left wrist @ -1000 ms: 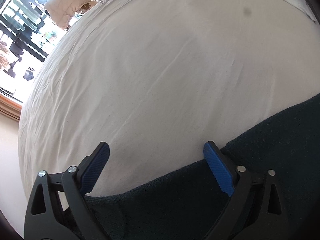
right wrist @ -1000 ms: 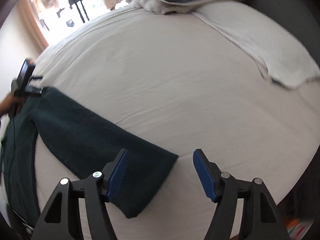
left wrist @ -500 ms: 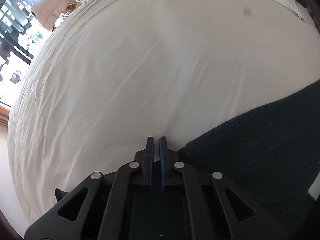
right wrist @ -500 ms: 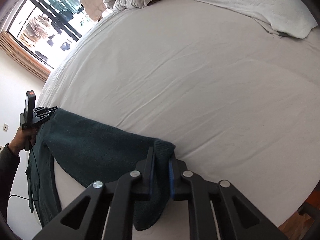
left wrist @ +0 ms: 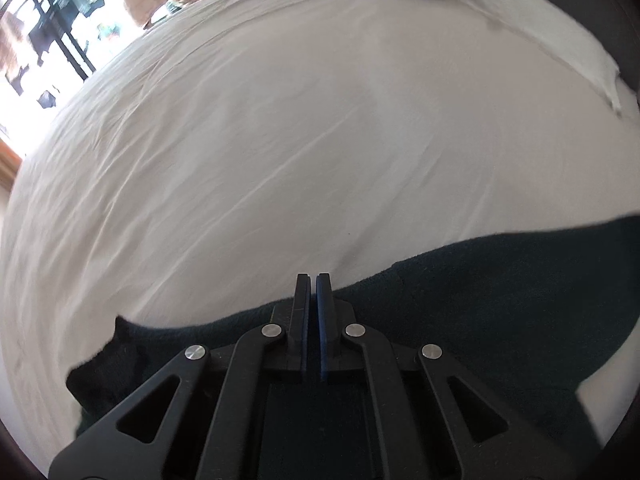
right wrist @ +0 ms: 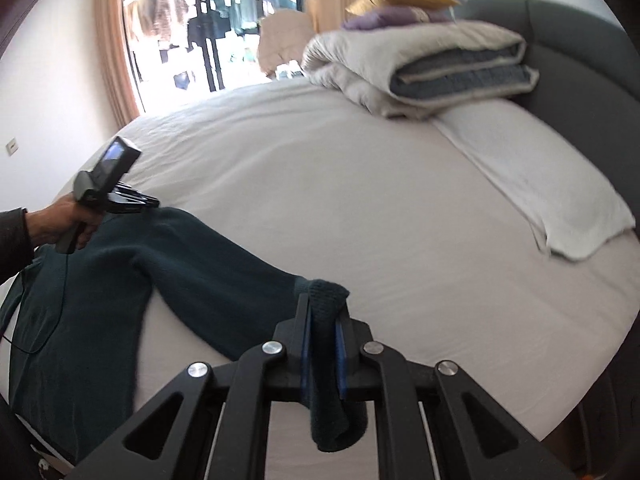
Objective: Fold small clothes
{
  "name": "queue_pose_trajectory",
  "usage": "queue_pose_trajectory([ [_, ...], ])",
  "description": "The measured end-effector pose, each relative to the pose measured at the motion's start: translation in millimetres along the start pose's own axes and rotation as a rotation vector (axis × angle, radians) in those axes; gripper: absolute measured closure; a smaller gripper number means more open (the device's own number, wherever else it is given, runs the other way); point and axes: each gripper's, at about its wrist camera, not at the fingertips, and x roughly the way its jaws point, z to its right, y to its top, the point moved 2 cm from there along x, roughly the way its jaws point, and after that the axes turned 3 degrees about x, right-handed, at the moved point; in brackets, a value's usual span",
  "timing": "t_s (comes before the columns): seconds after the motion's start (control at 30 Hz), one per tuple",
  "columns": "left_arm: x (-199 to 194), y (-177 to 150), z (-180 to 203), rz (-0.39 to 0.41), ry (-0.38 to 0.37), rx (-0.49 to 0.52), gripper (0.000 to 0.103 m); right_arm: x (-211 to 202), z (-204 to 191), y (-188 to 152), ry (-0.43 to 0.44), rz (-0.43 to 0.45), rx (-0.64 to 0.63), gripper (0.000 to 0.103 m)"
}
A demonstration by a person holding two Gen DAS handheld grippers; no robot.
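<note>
A dark green knit sweater (right wrist: 200,264) lies spread over the near left part of the white bed sheet (right wrist: 360,200). My right gripper (right wrist: 322,300) is shut on the sleeve cuff (right wrist: 326,292), which bulges above the pads and hangs below them, lifted off the sheet. At the sweater's far shoulder, a person's hand (right wrist: 60,224) holds my left gripper (right wrist: 154,201). In the left wrist view the left gripper (left wrist: 313,278) has its jaws together over the sweater (left wrist: 500,300), whose edge runs right behind the fingers. The pinched fabric itself is hidden.
A folded grey and blue duvet (right wrist: 432,68) sits at the head of the bed by a grey headboard (right wrist: 580,40). A white folded cloth (right wrist: 540,192) lies along the right side. A bright window (right wrist: 208,32) is beyond the bed.
Both grippers were open a second ago and have since shut on the sweater. The right one has risen, lifting the sleeve cuff; the left one has lifted slightly and rolled.
</note>
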Motion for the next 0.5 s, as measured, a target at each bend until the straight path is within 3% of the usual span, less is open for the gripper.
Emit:
queue_pose_trajectory([
  [0.13, -11.3, -5.5, -15.3, -0.013, -0.187, -0.166, 0.100, -28.1, -44.6, 6.7, -0.007, 0.070, -0.132, 0.092],
  [0.23, -15.4, -13.6, -0.9, -0.076, -0.317, -0.237, 0.100, -49.3, -73.7, 9.6, 0.024, 0.130, -0.198, 0.092],
  [0.33, -23.0, -18.5, 24.4, -0.124, -0.414, -0.288, 0.099, -75.5, -96.1, 10.2, 0.081, 0.194, -0.262, 0.093],
  [0.5, -14.7, -14.4, 42.0, -0.244, -0.499, -0.376, 0.099, -115.3, -130.0, 3.1, 0.173, 0.269, -0.379, 0.092],
])
